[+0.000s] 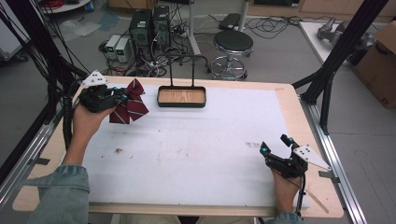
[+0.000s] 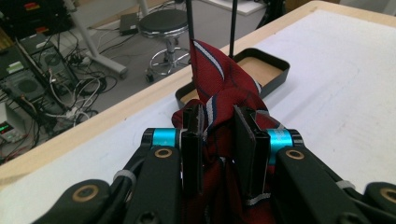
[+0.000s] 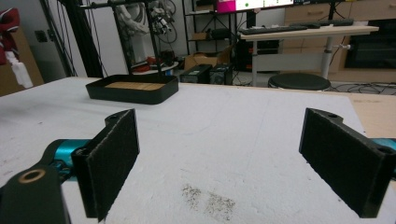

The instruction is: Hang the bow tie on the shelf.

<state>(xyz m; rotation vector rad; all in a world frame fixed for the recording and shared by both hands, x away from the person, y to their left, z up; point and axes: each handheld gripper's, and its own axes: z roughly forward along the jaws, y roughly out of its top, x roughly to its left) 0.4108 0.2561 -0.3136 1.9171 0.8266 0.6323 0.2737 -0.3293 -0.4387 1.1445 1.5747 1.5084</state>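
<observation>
The left gripper (image 1: pixel 122 96) pinches the striped tie (image 1: pixel 132 103) — the stand tray (image 1: pixel 181 96) lies just to its right; the right gripper (image 1: pixel 275 144), fingers wide, waits well apart.

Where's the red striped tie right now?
In the high view the red striped tie is at the table's far left, clamped in the left tool, just left of the black tray.

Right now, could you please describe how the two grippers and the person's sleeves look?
Both the left gripper and the right gripper are black with blue cylinders at the jaws, a grey three-cornered plate on top, and a black trailing cable. The sleeves are blue denim.
</observation>
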